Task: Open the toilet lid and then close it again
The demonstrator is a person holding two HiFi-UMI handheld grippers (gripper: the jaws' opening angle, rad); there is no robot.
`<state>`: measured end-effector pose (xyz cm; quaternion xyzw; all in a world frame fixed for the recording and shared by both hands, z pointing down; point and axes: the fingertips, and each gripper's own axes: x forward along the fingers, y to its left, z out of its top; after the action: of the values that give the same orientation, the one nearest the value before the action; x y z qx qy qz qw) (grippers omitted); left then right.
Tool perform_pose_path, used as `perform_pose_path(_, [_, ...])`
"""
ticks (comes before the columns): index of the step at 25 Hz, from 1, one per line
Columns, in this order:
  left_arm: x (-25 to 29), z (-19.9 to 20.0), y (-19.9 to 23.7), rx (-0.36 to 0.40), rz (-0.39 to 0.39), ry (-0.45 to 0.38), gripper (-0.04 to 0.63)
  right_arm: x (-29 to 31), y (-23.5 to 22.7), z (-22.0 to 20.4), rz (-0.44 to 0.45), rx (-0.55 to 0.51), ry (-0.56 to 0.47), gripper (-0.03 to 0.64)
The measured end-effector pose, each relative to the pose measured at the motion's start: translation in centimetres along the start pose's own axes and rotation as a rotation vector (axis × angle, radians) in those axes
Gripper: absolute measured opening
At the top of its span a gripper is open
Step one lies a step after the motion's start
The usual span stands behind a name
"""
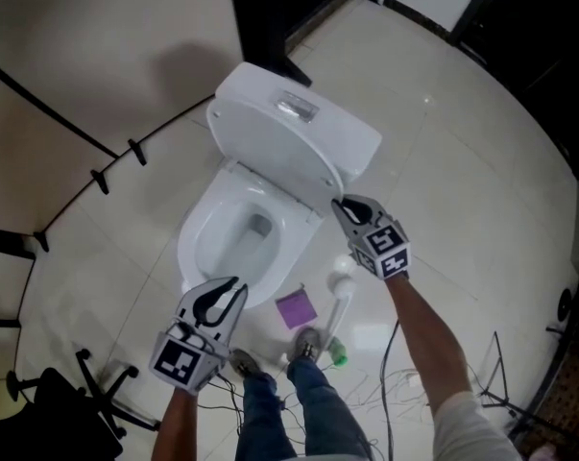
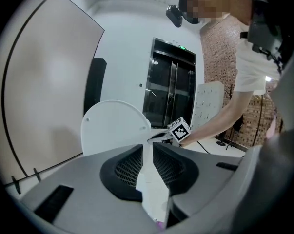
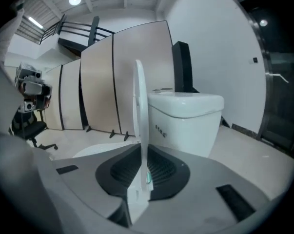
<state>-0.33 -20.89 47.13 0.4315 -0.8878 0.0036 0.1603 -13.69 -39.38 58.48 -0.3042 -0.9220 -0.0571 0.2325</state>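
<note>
The toilet [image 1: 201, 243] is glazed white ceramic, hard and glossy, with a rounded bowl below and to the left of the right gripper [image 1: 342, 206] and a boxy tank [image 3: 186, 116] just beyond that gripper's tips. The toilet lid [image 1: 260, 147] stands upright against the tank. It is a thin, smooth oval of white plastic with a rounded edge, and that edge runs straight up between the right gripper's jaws, which are clamped shut on it. The opening half looks done, so the step in hand is probably the lowering. To do it well, the clamp should stay firm on that slick, narrow rim. The wrist should follow the arc of the hinge rather than drag the lid sideways, and the lid should be eased all the way down onto the bowl, since a hard plastic shell let go early would likely slam. The left gripper [image 1: 227, 291] hangs in front of the bowl, well apart from the lid, with its ribbed dark pads nearly together. A thin gap shows between them and nothing is in it. From there it could steady the far edge if the pinch slips
</note>
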Motion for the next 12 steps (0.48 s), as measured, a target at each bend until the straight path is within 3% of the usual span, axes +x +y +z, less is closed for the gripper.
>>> perform_pose_path(5, [-5.8,-1.7,2.2,-0.036,0.100,-0.018,0.058,-1.3,7.1,-1.8,0.023,-0.294,0.083,0.037])
perform_pose_path(8, [-10.1,-3.6,3.3,-0.052,0.169,-0.013,0.058,-1.6,12.1,-5.2,0.049,-0.531,0.149,0.048])
perform_pose_path(12, [-15.6,-6.6,4.5,-0.072,0.232,-0.007,0.058,-0.8,18.0,-10.5,0.090,-0.739,0.249,0.064])
